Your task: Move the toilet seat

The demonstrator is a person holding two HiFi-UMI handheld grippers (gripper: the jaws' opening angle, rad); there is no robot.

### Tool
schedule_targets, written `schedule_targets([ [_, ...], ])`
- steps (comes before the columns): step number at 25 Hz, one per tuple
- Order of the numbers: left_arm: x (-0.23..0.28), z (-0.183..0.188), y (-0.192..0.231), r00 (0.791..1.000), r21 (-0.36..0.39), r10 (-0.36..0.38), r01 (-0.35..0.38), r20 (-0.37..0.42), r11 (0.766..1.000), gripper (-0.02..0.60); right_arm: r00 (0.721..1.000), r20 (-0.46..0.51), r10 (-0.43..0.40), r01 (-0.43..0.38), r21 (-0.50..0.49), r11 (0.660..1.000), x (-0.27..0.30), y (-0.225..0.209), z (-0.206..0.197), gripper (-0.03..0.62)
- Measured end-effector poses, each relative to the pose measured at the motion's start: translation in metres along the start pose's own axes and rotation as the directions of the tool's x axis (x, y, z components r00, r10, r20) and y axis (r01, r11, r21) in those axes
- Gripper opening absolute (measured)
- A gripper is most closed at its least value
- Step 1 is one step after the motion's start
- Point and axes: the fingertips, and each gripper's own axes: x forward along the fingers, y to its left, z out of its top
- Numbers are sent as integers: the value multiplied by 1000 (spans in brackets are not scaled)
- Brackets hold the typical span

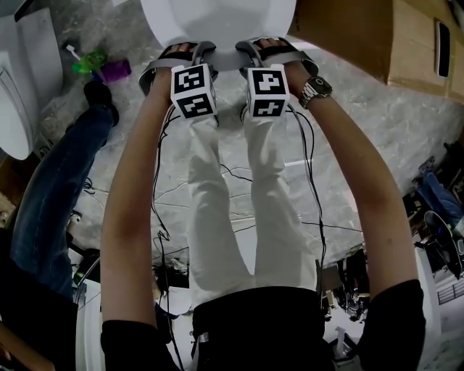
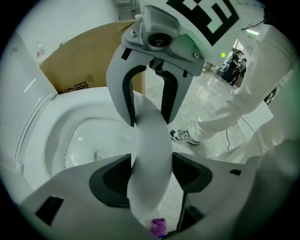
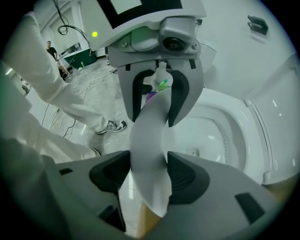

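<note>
Lengthwise away, toilet seat (image 2: 150, 159), front facing person (image 1: 239, 217)

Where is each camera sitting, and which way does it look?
Head view: on the person's head, looking steeply down at the toilet; shows both arms, white trousers, left hand-held gripper and right hand-held gripper.
Left gripper view: rides that gripper, looking along its jaws at the toilet seat; bowl left.
Right gripper view: same, bowl right.
Shared: both gripper views show the seat between their jaws and the other gripper opposite.
</note>
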Motion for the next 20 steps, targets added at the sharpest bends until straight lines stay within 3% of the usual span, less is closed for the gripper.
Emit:
schedule_targets([
  [20,-11,6,-1,1000,25,15,-15,-4,1000,265,999,-17,-37,36,-43,998,-12,2,1,235],
])
